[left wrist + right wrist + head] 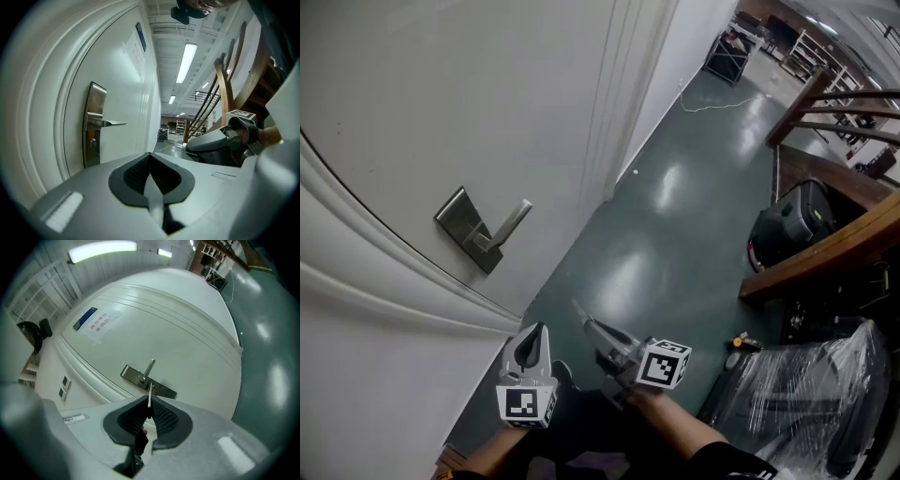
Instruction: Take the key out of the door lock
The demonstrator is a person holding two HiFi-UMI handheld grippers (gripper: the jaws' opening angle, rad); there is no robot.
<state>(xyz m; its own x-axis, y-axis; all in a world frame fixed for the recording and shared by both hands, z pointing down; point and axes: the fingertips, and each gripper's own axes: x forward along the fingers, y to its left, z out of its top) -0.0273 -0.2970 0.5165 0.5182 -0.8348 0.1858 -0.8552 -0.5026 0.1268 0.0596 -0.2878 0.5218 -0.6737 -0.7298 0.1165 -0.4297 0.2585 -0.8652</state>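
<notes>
The white door fills the left of the head view, with a metal handle plate [467,231] and its lever [515,218]. My right gripper [591,326] hangs below and to the right of the plate, well off the door, shut on a thin silver key [579,309] that sticks out past its tips. In the right gripper view the key [149,393] points toward the plate [148,381], held by the right gripper [149,407]. My left gripper [537,330] is beside it, shut and empty. The left gripper [151,182] faces along the door, where the lock cylinder [93,143] shows with no key in it.
A dark green floor [675,216] runs along the door. A wooden stair rail [825,253], a black case [792,220] and a plastic-wrapped chair [811,394] stand at the right. A white cable [717,103] lies on the floor far off.
</notes>
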